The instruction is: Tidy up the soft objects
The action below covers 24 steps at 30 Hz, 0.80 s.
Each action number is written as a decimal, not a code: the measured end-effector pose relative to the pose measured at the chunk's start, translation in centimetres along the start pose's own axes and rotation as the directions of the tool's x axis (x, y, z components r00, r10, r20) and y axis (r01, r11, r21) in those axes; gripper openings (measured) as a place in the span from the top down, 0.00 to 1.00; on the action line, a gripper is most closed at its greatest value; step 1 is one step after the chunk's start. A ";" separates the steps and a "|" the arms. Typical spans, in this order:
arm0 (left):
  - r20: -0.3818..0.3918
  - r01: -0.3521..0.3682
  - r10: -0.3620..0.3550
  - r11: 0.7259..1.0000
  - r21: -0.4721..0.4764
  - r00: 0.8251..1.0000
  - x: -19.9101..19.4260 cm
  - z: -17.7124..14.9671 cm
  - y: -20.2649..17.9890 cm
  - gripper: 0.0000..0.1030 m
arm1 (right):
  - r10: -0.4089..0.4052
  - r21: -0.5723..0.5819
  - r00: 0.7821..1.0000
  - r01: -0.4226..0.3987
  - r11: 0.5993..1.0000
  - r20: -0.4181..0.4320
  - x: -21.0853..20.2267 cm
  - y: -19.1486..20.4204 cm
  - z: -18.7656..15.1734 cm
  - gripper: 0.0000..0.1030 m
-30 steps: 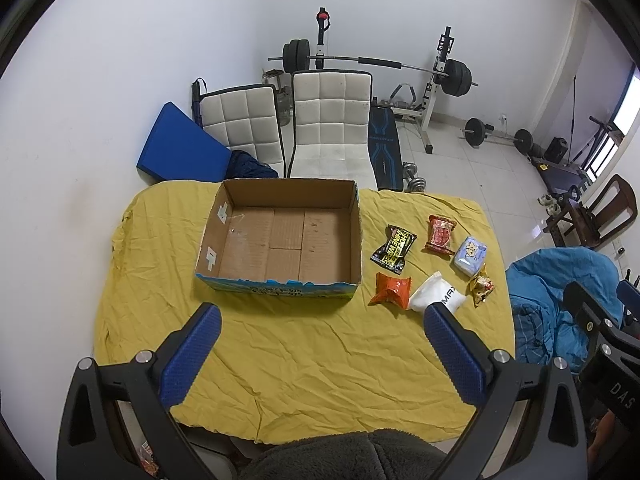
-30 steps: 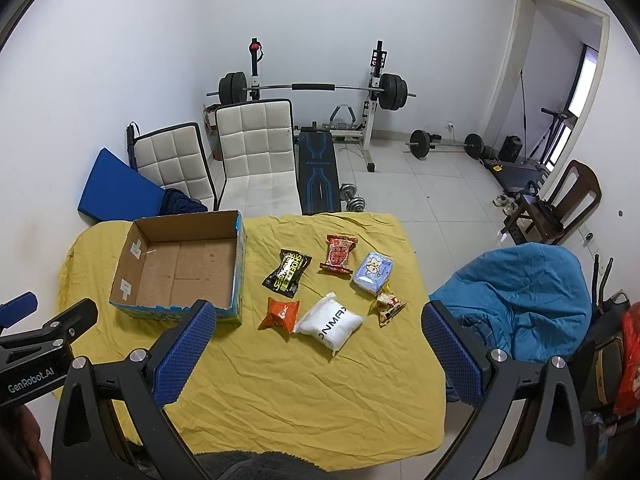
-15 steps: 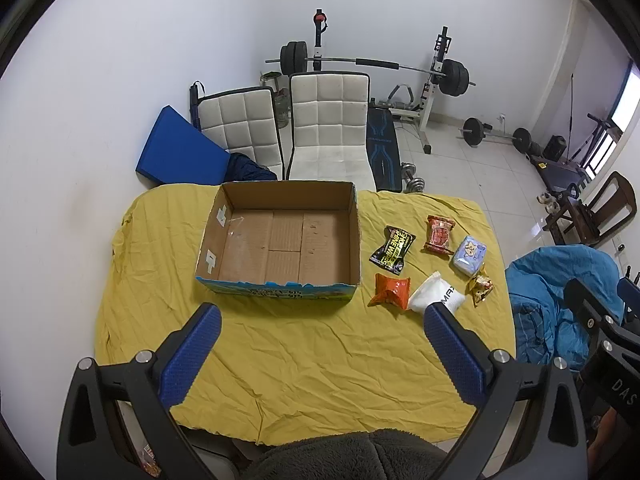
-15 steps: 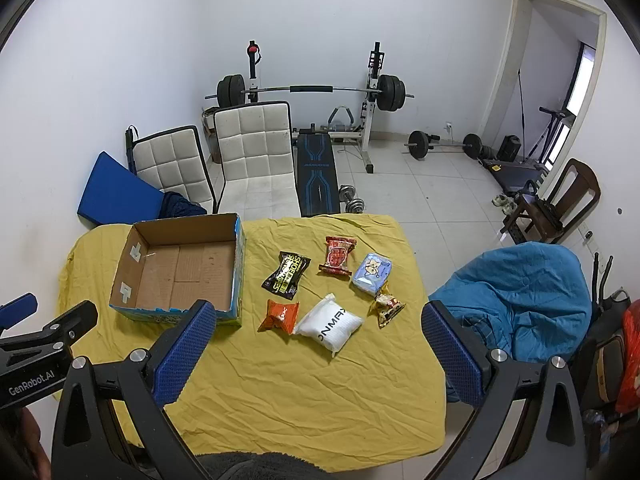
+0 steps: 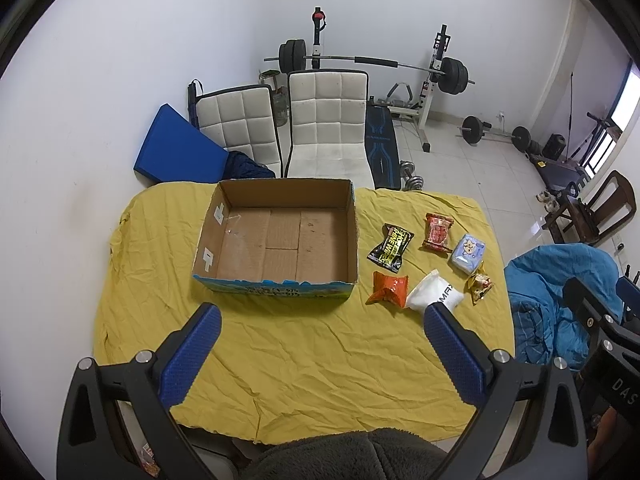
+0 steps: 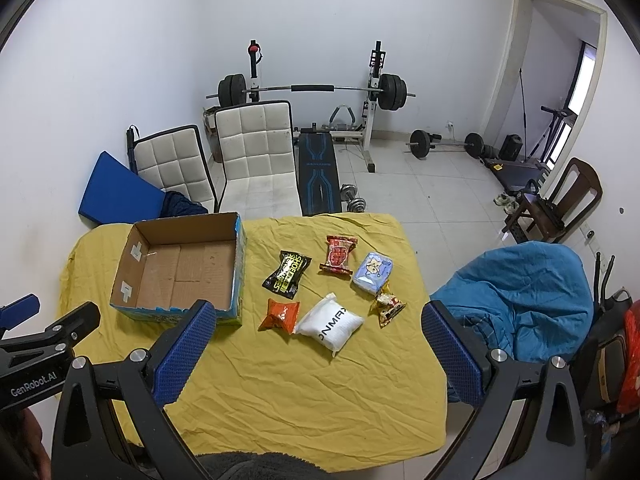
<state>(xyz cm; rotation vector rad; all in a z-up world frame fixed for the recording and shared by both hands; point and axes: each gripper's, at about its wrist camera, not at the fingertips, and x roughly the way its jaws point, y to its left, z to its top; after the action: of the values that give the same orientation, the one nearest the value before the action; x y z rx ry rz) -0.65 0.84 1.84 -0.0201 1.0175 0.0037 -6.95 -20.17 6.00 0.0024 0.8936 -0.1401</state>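
**Ana:** Weights, a barbell rack and two white chairs (image 6: 252, 152) fill the room behind the desk (image 6: 304, 392) with its crumpled yellow cloth. Has anything changed over the last second?

**Ben:** Very little. Both views have drifted only a touch, as if the person lifted or tipped the tools slightly; every packet lies where it lay, and the cardboard box (image 5: 276, 240) has not shifted. I'd judge the task hasn't really begun: the box is empty and nothing has been picked up.

**Ana:** And the grippers?

**Ben:** The left gripper (image 5: 320, 316) is spread wide, holding nothing, hanging above the near side of the desk in front of the box. The right gripper (image 6: 316, 312) is likewise spread and empty, with the packets showing between its fingers.

**Ana:** How do the soft things look?

**Ben:** Six of them, clustered to the right of the box, apart from it. A black-and-yellow packet (image 6: 286, 277), a red packet (image 6: 338, 254) and a pale blue pack (image 6: 373, 273) form the far row. Nearer, an orange packet (image 6: 280, 315) touches a plump white pouch (image 6: 330, 324), and a small gold-and-red packet (image 6: 387, 305) sits just beside the blue one. All look puffy and crinkly, likely to give under a squeeze.
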 end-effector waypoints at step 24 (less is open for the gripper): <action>-0.286 0.100 -0.043 0.977 0.188 0.957 28.5 7.9 -15.2 0.00 | 0.055 0.294 0.910 0.075 0.953 -0.411 32.6 -18.5 1.1 0.00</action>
<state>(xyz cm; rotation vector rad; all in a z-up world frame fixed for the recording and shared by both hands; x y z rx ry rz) 21.24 -14.43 -17.98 0.1307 1.2966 -0.1733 11.84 -42.48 -17.58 0.3276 1.2920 -0.2940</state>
